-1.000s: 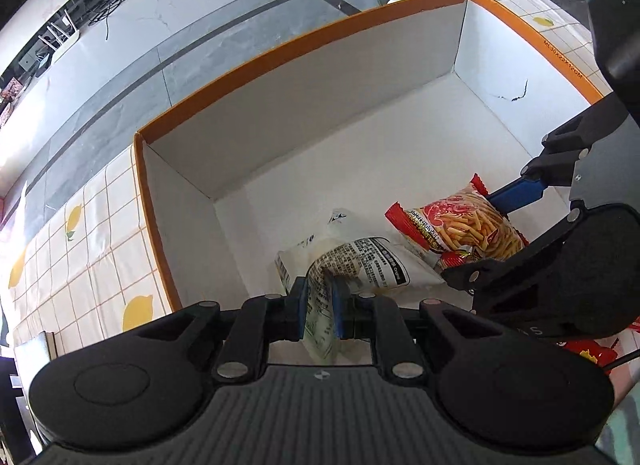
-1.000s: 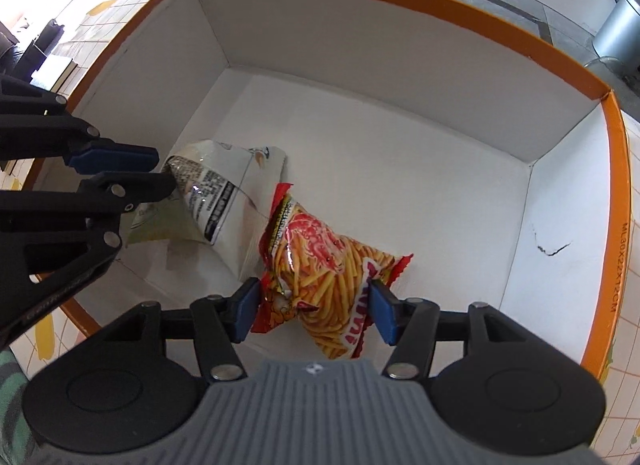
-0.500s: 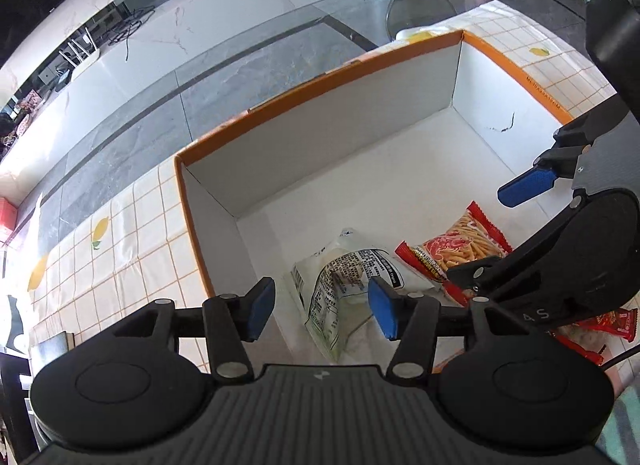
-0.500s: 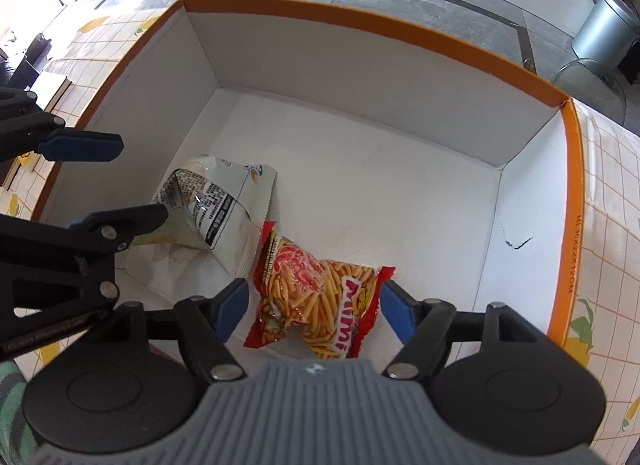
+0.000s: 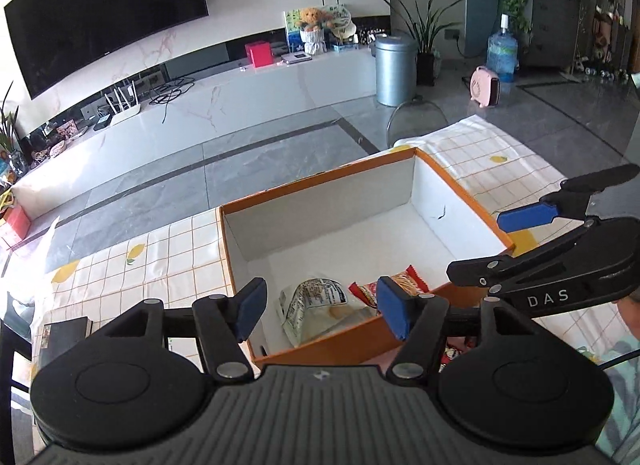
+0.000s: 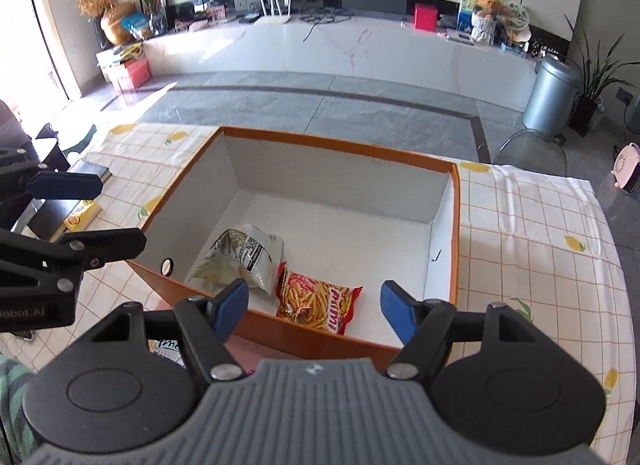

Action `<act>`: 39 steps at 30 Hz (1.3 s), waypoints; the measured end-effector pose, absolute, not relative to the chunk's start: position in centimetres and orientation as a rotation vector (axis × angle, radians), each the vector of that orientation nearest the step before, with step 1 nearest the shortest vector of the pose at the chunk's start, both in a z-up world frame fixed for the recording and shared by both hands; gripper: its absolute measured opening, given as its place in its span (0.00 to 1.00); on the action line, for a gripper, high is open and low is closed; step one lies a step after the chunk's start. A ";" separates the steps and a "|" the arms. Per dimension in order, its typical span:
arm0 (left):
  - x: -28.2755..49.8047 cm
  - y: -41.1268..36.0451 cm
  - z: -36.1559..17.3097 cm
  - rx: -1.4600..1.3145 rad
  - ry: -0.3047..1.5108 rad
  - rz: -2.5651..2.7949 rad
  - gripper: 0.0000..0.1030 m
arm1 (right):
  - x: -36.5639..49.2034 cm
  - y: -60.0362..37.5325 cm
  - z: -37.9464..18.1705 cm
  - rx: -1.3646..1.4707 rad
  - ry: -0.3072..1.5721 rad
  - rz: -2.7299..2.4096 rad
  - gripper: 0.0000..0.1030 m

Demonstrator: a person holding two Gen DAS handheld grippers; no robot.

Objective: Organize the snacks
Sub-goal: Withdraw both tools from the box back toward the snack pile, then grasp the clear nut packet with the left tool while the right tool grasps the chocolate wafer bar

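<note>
An orange-rimmed white box (image 5: 320, 181) (image 6: 340, 145) stands on the checked tablecloth. A white snack bag (image 5: 308, 297) (image 6: 240, 257) and a red bag of stick snacks (image 5: 400, 283) (image 6: 316, 301) lie side by side on its floor near the front wall. My left gripper (image 5: 320, 303) hovers above and in front of the box, its jaws opening with nothing held between them. My right gripper (image 6: 314, 305) hangs open over the near wall, clear of the red bag. Each gripper shows at the edge of the other's view, the right fingers (image 5: 524, 217) and the left fingers (image 6: 64, 187).
More snack packets (image 5: 452, 349) (image 6: 168, 345) lie on the cloth just before the box, partly hidden by the grippers. A dark book and a yellow packet (image 6: 82, 217) sit left of the box. A clear chair (image 6: 532, 149) stands beyond the table's far edge.
The left gripper let go of the white bag and the right one of the red bag. Both opened, rose and drew back out of the box; the bags stay on its floor.
</note>
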State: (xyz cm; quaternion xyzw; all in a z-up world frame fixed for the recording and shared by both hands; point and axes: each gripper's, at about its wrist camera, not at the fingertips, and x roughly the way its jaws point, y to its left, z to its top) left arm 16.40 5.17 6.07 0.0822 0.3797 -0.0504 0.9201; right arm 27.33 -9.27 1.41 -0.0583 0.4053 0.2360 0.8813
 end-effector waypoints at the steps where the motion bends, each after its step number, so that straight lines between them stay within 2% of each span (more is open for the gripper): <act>1: 15.5 5.0 6.2 0.161 0.768 -0.106 0.74 | 26.5 -9.8 1.4 -0.105 0.829 0.492 0.69; 8: 11.5 3.3 4.9 0.166 0.754 -0.172 0.75 | 19.8 -13.8 -0.1 -0.043 0.769 0.456 0.69; 16: 9.0 2.1 0.2 0.253 0.827 -0.331 0.76 | 16.1 -16.6 -4.0 -0.055 0.779 0.452 0.69; 24: 9.1 2.4 -4.7 0.397 0.963 -0.431 0.76 | 17.0 -17.7 -7.5 -0.129 0.852 0.414 0.68; 28: 8.3 2.1 -7.1 0.481 0.995 -0.471 0.76 | 18.2 -17.5 -8.5 -0.137 0.900 0.433 0.62; 39: 9.7 2.4 -10.6 0.534 1.091 -0.540 0.76 | 21.1 -16.4 -10.5 -0.205 1.019 0.462 0.54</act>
